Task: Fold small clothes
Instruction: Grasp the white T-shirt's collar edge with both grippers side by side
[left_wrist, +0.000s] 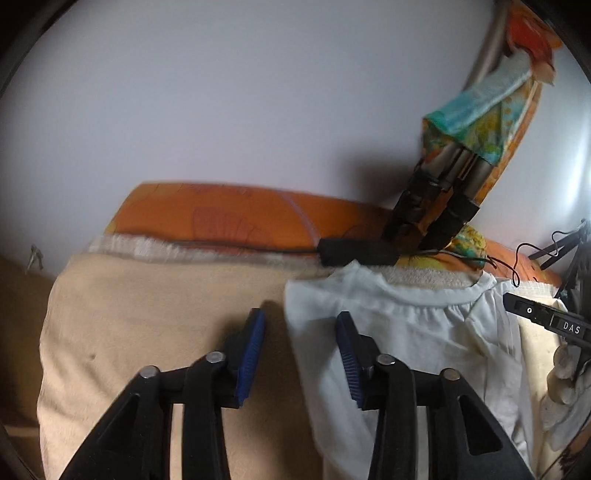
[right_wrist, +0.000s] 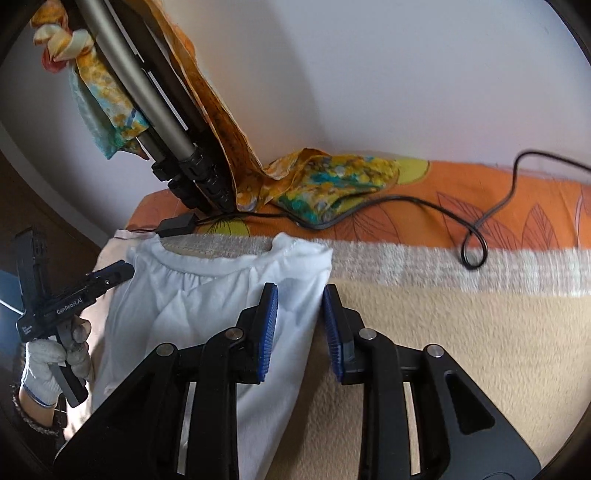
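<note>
Left wrist view
- Garment: a white garment (left_wrist: 406, 332) is spread on a beige blanket (left_wrist: 166, 325), its gathered neckline turned toward the wall.
- Left gripper: the left gripper (left_wrist: 301, 354) is seen released, jaws apart; one blue pad is over the blanket just beside the garment's edge, the other over the garment; nothing is pinched.
- Right gripper: part of the right gripper (left_wrist: 546, 317) is seen at the garment's far side; its jaws cannot be told here.
- Tripod: folded tripod legs (left_wrist: 428, 206) stand behind the garment's neckline.

Right wrist view
- Garment: the white garment (right_wrist: 207, 302) lies on the beige blanket (right_wrist: 461, 332).
- Right gripper: the right gripper (right_wrist: 301, 328) is released, its pads straddling the garment's edge without pressing.
- Left gripper: the left gripper (right_wrist: 114, 275) is held by a gloved hand (right_wrist: 48, 358) beside the garment's other edge.
- Cable: a black cable (right_wrist: 480, 221) loops on the orange sheet (right_wrist: 517, 206) behind the garment.
</note>
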